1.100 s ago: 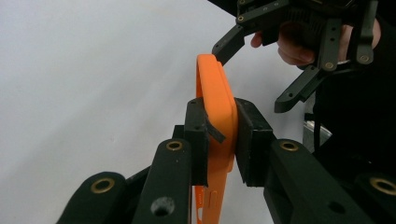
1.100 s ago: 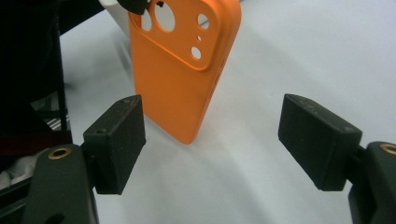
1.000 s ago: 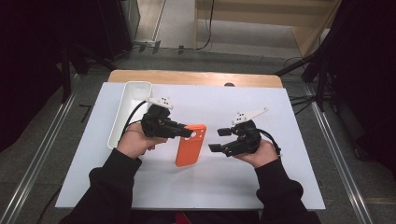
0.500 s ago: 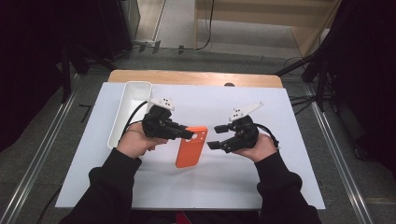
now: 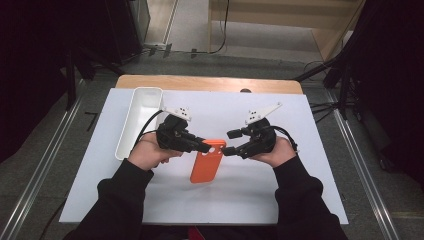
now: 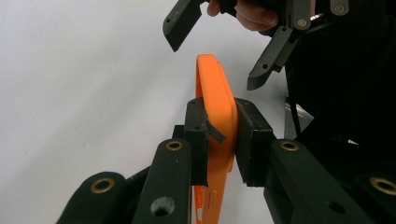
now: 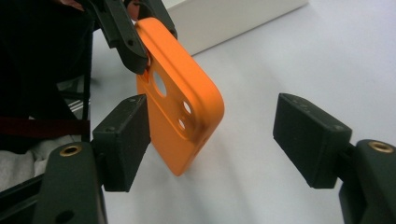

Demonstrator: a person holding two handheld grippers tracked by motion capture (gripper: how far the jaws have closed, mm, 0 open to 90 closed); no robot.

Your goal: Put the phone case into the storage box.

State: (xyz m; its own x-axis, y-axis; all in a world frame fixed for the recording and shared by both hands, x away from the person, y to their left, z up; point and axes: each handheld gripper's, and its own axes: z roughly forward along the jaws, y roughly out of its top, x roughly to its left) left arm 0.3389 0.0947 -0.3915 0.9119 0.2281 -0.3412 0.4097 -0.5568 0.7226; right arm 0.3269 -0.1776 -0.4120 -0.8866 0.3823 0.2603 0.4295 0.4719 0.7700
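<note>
Left gripper (image 5: pixel 204 146) is clamped on the edge of the orange phone case (image 5: pixel 205 164), pads pressing both faces, holding it over the white table (image 5: pixel 300 200). Right gripper (image 5: pixel 231 142) has just been closing but stands spread, the case's camera corner between its pads, not pinched. White tray (image 5: pixel 137 120) sits at far left.

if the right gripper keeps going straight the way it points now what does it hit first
Most likely the orange phone case, which the left gripper holds clamped. The right gripper points at its corner with jaws apart, and they have just been closing a little. Depth is unclear; one pad looks near touching.
</note>
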